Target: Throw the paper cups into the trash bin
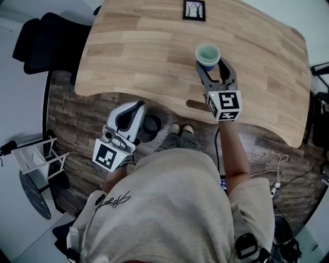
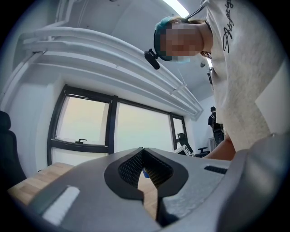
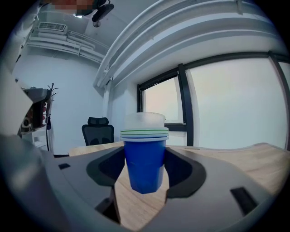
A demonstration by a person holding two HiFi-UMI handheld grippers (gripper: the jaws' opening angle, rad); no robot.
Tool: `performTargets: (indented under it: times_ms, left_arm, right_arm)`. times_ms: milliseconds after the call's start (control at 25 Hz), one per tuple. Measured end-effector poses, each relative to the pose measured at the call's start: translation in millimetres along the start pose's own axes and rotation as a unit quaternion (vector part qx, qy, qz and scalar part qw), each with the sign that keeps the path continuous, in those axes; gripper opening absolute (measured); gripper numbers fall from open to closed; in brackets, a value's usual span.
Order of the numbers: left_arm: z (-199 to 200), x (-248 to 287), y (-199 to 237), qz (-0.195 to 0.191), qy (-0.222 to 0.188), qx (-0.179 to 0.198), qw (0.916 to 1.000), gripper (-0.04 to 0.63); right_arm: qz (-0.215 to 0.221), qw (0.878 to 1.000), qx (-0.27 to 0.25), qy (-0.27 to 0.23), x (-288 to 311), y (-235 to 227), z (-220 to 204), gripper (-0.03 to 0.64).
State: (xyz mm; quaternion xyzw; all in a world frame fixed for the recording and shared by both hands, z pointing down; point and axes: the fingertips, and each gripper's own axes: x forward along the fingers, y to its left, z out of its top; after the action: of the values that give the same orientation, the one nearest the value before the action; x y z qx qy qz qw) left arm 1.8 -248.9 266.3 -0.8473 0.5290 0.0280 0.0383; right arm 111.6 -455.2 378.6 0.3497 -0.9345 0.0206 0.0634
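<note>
Right tongs: my right gripper is clamped on the stack of nested paper cups; blue cup outermost, green and white rims above it; both jaws press the blue wall
Cups: upright in my grip, over the light wooden table, towards its near side
Left tongs: my left gripper has its jaws closed tip to tip with nothing between them; held low by my body, off the table
Bin: small dark round trash bin on the wood-pattern floor, just off the table's front edge; beside my left gripper in the head view; apart from the cups
Far edge: black-framed square card lies flat on the table
</note>
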Motion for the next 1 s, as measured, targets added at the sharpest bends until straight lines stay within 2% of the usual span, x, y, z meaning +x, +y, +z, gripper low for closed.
performTargets:
  times_ms: [680,1000]
  left_arm:
    - [15,6,-7,-0.012,-0.014,0.016,0.9997,0.003]
    - [19,9,-12,-0.019,-0.013,0.025,0.9994,0.003]
  right_arm:
    - [0.007,0.998,-0.004,-0.061,-47,12,75,0.278]
    - [-0.002,0.997,-0.011,-0.074,-64,6,87,0.278]
